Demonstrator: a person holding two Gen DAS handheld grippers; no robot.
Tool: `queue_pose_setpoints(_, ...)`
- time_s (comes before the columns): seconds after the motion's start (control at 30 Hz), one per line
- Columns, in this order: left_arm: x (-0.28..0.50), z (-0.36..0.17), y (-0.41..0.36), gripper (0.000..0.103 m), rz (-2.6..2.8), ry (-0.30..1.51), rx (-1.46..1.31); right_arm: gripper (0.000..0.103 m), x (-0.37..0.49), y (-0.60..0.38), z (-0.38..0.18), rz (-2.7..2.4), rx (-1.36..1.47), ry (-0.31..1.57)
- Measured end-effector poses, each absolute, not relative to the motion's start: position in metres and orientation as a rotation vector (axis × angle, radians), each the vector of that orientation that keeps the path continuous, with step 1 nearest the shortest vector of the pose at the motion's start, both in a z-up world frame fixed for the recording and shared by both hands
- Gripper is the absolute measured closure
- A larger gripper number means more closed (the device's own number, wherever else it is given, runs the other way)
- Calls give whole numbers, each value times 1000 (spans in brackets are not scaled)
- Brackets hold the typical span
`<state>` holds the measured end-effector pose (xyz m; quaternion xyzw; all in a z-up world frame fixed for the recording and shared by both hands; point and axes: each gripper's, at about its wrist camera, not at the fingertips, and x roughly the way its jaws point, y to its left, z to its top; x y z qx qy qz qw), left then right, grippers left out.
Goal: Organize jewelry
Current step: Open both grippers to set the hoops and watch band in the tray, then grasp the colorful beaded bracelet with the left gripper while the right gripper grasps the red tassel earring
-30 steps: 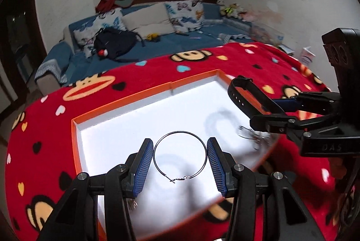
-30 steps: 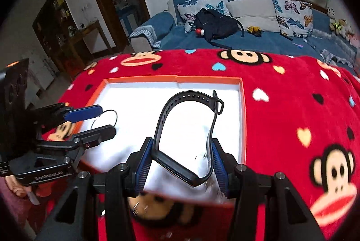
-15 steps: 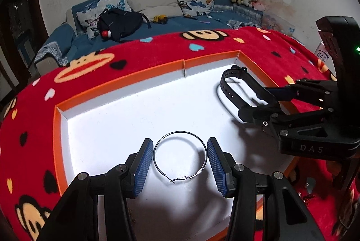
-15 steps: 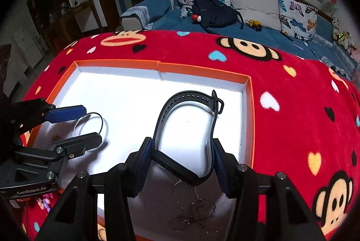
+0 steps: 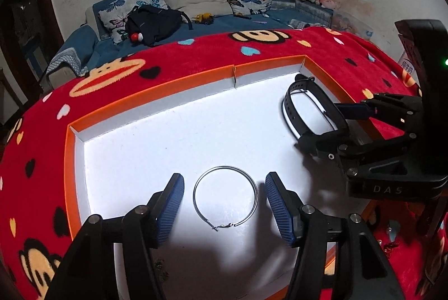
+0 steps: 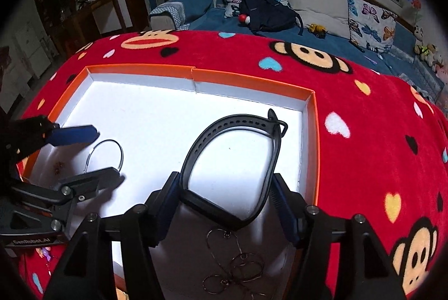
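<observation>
Inside the orange-rimmed tray [image 5: 156, 93] on the red blanket [image 5: 196, 53], both pieces sat on the white floor. The left gripper [image 5: 224, 202] was opening, its blue pads standing clear on either side of the hoop [image 5: 224, 197], which lay flat between them, touching neither. The right gripper [image 6: 226, 196] was opening too, with the black strap [image 6: 232, 160] standing on edge between its jaws; whether the pads had fully let go of it I could not tell. More thin rings [image 6: 238, 269] lay just under that gripper. My worry was the strap: standing upright, it could tip or catch on a pad as the gripper lifted away and get dragged onto the rings. The hoop, light and loose, could be nudged by a careless withdrawal.
</observation>
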<state>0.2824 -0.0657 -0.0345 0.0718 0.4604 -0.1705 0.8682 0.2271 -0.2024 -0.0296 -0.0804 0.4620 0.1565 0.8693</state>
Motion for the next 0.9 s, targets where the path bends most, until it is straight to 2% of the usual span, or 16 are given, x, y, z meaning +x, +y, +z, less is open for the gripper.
queue_pose_setpoints(0.2,278,-23,-61,32,-340,941,144,31,221,-203,-18,332,-159,937)
queue_pose_setpoints(0.3,270,-9,-56,20,-326,905,134,31,212,-204,-6,336,-164,909)
queue_pose_setpoints(0.53,236,24,-44,17,-312,835,145,31,181,-210,15,347,-148,878)
queue_pose_setpoints(0.63,216,34,-38,13,-308,817,149,31,164,-211,20,349,-144,868)
queue_pose_setpoints(0.9,159,45,-13,13,-286,797,139,31,110,-219,19,390,-89,884)
